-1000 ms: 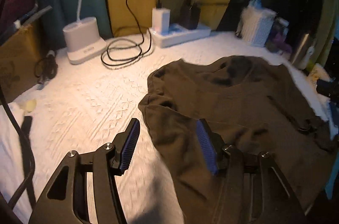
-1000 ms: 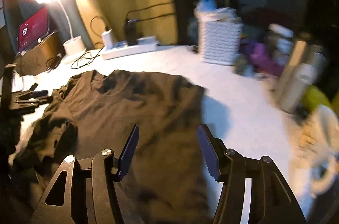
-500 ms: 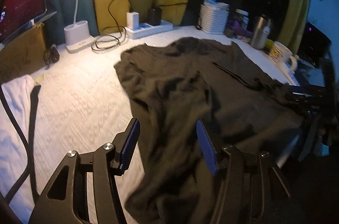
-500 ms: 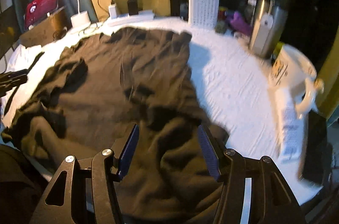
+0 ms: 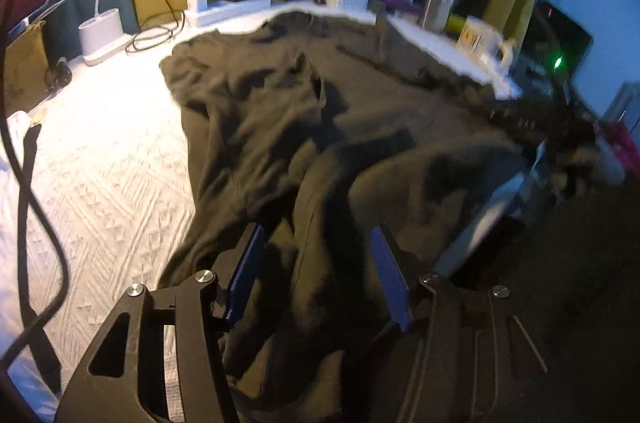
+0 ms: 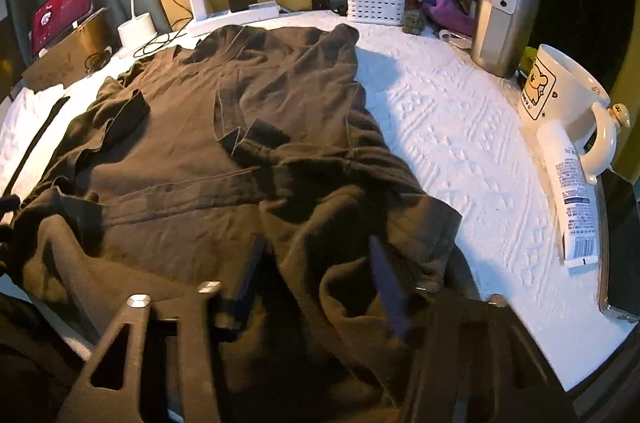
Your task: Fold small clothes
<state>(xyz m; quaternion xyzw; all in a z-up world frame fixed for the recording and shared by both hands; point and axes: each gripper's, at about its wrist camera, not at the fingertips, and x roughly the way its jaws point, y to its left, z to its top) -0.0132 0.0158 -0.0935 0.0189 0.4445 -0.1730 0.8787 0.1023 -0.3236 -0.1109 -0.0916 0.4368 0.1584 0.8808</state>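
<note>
My left claw (image 5: 316, 271) hung released over the rumpled dark brown cotton shirt (image 6: 224, 143) at the bench's near edge; my right claw (image 6: 316, 275), closing, straddled its hem ungripped.

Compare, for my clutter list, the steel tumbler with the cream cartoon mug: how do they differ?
The steel tumbler is tall, grey, shiny and lidded, with a paper tag hanging from it; the cream cartoon mug is squat, open-topped, printed with a cartoon and has a handle. The tumbler stands farther back. Both stand upright on the white quilted cover.
</note>
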